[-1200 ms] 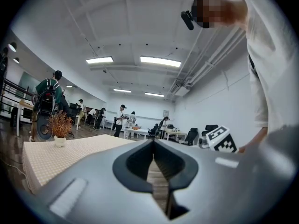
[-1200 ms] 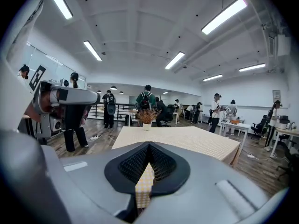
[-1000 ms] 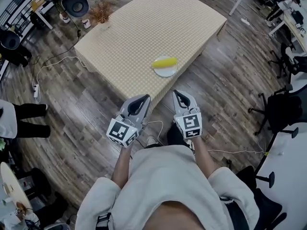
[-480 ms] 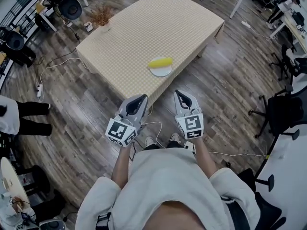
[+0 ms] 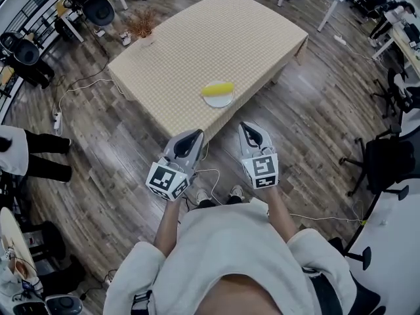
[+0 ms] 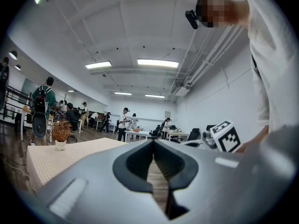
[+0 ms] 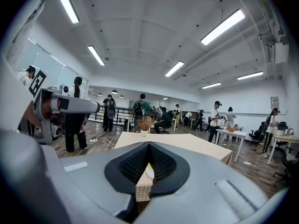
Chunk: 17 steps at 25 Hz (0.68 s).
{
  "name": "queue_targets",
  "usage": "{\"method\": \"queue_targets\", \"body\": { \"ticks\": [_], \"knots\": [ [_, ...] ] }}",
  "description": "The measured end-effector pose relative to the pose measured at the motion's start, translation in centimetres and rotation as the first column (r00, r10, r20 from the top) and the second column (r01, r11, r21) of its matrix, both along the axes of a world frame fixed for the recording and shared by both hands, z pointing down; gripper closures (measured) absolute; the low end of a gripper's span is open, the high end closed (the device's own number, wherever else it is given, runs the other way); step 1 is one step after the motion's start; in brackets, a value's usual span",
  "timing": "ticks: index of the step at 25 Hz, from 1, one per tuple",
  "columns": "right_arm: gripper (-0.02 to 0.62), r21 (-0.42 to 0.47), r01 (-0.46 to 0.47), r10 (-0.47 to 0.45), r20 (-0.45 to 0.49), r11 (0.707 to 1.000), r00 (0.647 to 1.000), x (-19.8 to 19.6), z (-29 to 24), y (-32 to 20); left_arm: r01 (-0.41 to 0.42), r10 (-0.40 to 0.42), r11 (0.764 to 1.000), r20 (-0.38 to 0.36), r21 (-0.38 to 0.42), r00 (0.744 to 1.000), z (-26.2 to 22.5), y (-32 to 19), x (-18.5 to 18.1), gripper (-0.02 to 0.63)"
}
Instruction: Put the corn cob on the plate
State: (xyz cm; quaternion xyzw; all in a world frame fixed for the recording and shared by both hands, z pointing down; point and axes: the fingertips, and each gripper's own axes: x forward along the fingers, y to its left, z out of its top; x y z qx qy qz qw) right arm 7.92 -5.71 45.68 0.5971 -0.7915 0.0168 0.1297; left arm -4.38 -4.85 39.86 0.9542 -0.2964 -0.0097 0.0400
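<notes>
A yellow corn cob [image 5: 217, 88] lies on a white plate [image 5: 220, 100] near the front edge of a table with a beige checked cloth [image 5: 197, 38]. My left gripper [image 5: 198, 134] and right gripper [image 5: 242, 127] hang side by side over the wood floor, short of that edge, both shut and holding nothing. In the left gripper view the left gripper [image 6: 153, 143] has its jaws meeting at the tips. The right gripper [image 7: 148, 146] is likewise shut, and a sliver of the corn cob [image 7: 146, 171] and checked cloth shows through the slot behind the tips.
A dried plant in a pot [image 5: 139, 22] stands at the table's far left corner. Office chairs [image 5: 387, 156] stand at the right. A person [image 5: 26, 159] stands at the left, and a cable with a power strip [image 5: 56, 118] lies on the floor.
The table looks slightly smaller and farther off, and the person's feet now show below the grippers. The corn stays on the plate and both grippers stay shut.
</notes>
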Motion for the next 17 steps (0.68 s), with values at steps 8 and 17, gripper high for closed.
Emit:
{"method": "queue_targets", "body": {
  "ticks": [8,17],
  "knots": [
    [0.598,0.013,0.005,-0.005,-0.004,1.000,1.000,-0.9,0.0,-0.4,-0.004,0.004,1.000,0.007,0.014,1.000,0.1,-0.2,-0.2,0.598],
    [0.598,0.035,0.018,-0.018,-0.010,0.999,1.000,-1.3,-0.4,-1.0,-0.003,0.003,1.000,0.007,0.028,1.000,0.2,-0.7,0.0,0.598]
  ]
}}
